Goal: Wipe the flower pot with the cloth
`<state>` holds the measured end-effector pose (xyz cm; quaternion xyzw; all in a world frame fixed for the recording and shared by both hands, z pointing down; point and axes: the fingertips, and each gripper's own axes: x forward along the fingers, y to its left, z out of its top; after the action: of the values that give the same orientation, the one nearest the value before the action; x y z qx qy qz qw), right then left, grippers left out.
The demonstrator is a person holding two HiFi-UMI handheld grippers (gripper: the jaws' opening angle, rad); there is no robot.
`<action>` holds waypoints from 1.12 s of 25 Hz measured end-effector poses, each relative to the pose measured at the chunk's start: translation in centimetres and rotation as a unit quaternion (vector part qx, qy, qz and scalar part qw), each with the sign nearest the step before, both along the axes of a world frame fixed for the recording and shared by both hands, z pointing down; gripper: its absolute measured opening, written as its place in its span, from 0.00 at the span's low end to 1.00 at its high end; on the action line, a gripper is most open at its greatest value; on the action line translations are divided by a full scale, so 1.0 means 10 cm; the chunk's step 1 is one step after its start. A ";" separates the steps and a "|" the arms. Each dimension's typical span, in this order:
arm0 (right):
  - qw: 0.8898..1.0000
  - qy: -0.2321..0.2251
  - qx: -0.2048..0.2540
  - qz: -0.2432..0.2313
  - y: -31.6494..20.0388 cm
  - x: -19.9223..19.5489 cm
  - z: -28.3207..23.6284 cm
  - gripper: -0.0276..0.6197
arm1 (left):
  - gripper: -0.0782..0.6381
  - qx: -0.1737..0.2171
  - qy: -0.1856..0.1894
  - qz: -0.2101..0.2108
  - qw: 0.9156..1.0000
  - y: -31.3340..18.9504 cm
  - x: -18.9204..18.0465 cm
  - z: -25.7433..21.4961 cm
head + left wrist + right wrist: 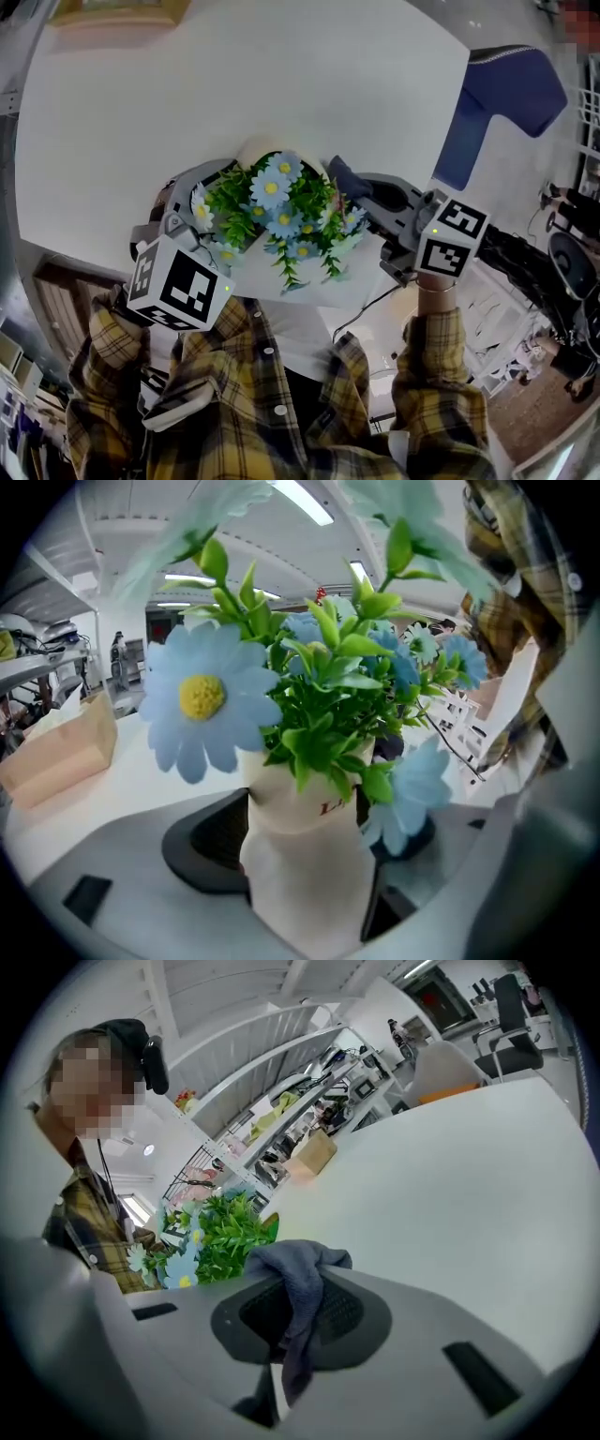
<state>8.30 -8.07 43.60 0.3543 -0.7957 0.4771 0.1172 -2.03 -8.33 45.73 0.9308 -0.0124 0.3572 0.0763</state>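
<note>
Flower pot [309, 888] clamped in left gripper [302, 841] jaws may slip if right gripper [298, 1312] jaws' pinched cloth [302, 1279] rubs hard.

**A:** From where does the head view look?

**B:** From above, steeply down on the white table [234, 84]. The flowers [281, 211] stand near its middle.

**A:** And the left gripper view?

**B:** It rides on the left gripper [305, 850] and looks along the jaws. It is very near the flower pot [300, 883] and faces over the table into the room.

**A:** The right one?

**B:** It sits on the right gripper [291, 1335], close behind the cloth [302, 1269]. It faces across the table toward the shelves [281, 1101].

**A:** What do they share?

**B:** All three see the flowers and the table.
</note>
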 end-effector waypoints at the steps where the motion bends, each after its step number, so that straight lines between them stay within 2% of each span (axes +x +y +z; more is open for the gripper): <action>1: 1.000 0.001 0.000 -0.008 -0.02 0.01 0.00 0.08 | 0.60 0.002 -0.001 0.005 1.000 -0.02 0.00 -0.01; 9: 0.997 0.020 0.012 -0.067 -0.26 0.04 -0.05 0.08 | 0.60 0.008 -0.005 0.057 0.998 -0.07 0.06 -0.06; 16: 0.993 0.014 0.008 -0.117 -0.49 -0.04 0.06 0.08 | 0.60 0.009 -0.010 0.142 0.990 -0.09 0.11 -0.02; 19: 0.990 0.009 0.007 -0.143 -0.50 -0.06 0.09 0.08 | 0.60 0.012 -0.013 0.200 0.980 -0.08 0.15 0.00; 22: 0.987 0.009 0.015 -0.160 -0.53 -0.05 0.03 0.08 | 0.60 0.022 -0.014 0.260 0.965 -0.03 0.21 -0.06; 25: 0.982 0.024 0.026 -0.185 -0.55 -0.04 -0.03 0.08 | 0.60 0.028 -0.003 0.309 0.951 0.06 0.30 -0.11; 28: 0.973 0.043 0.027 -0.227 -0.49 -0.02 0.04 0.08 | 0.60 0.034 0.001 0.347 0.937 0.22 0.45 -0.06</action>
<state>8.12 -12.94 43.98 0.1880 -0.8622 0.4004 0.2470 2.44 -6.14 45.16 0.8798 0.2991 0.3597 -0.0838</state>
